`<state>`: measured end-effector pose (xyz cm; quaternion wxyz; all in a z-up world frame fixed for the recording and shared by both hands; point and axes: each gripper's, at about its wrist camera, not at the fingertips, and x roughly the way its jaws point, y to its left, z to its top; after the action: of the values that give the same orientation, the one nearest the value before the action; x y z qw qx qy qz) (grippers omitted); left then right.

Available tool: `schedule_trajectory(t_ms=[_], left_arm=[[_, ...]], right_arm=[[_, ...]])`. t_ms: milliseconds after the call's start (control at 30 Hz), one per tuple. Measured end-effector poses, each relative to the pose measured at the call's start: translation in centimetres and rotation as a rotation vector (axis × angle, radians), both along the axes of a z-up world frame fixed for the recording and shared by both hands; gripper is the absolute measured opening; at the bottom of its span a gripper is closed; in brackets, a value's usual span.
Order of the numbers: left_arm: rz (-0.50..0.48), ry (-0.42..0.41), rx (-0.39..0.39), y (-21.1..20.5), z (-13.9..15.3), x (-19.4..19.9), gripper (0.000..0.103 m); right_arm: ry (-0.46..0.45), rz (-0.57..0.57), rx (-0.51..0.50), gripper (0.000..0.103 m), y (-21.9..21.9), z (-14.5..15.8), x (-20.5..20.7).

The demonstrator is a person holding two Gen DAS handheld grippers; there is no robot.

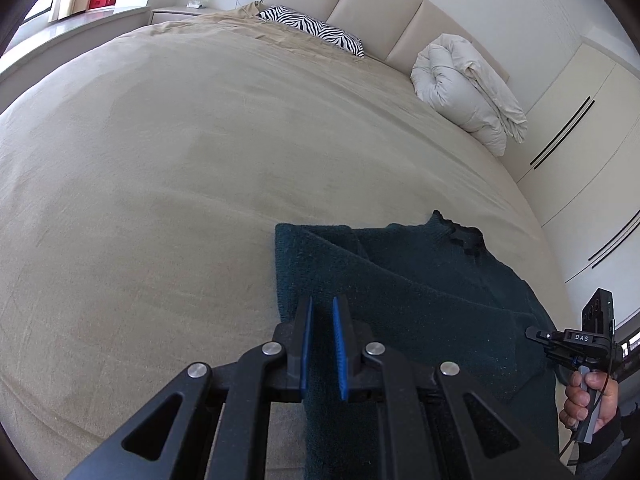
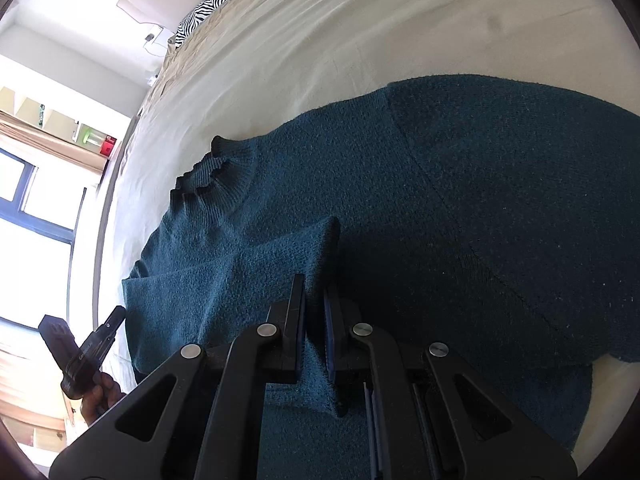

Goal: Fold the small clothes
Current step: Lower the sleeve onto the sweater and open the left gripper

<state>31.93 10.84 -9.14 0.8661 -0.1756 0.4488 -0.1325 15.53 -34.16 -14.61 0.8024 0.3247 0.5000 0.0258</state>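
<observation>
A dark teal knit sweater [image 1: 420, 292] lies on the beige bed [image 1: 180, 168], its ribbed collar [image 1: 460, 232] toward the headboard. My left gripper [image 1: 322, 308] is shut on the sweater's edge, with the fabric pinched between the blue pads [image 1: 306, 340]. In the right wrist view the sweater [image 2: 460, 208] fills the frame, collar [image 2: 216, 176] at the left. My right gripper [image 2: 314, 292] is shut on a raised fold of the sweater [image 2: 316, 248]. The right gripper also shows in the left wrist view [image 1: 576, 340], and the left gripper shows in the right wrist view [image 2: 88, 348].
A zebra-print pillow [image 1: 312, 28] and a rolled white duvet [image 1: 464, 88] lie by the padded headboard [image 1: 360, 4]. A white wardrobe [image 1: 580, 128] stands to the right. A window sill [image 1: 60, 36] with a red box runs along the bed's left side.
</observation>
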Motion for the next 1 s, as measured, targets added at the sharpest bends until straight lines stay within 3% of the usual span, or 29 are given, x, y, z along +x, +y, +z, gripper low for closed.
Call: schedule_trajectory(t_ms=[133, 467, 633, 833, 1000], left_arm=[[0.001, 0.039, 0.015, -0.1, -1.8, 1.5, 0.004], [-0.017, 0.045, 0.018, 0.0, -1.7, 4.0, 0.004], [-0.042, 0.018, 0.060, -0.1, -0.9, 0.1, 0.004], [-0.078, -0.034, 0.164, -0.7, -0.5, -5.8, 0.004], [-0.086, -0.034, 0.205, -0.6, -0.7, -7.8, 0.005]], right_arm=[[-0.009, -0.012, 0.038, 0.007, -0.3, -0.4, -0.1], [-0.026, -0.036, 0.099, 0.007, -0.9, -1.1, -0.4], [-0.031, -0.037, 0.110, 0.008, -1.2, -1.0, -0.9], [-0.038, -0.049, 0.117, 0.008, -1.4, -1.1, -1.3], [-0.034, -0.058, 0.100, 0.008, -1.2, -1.0, -1.3]])
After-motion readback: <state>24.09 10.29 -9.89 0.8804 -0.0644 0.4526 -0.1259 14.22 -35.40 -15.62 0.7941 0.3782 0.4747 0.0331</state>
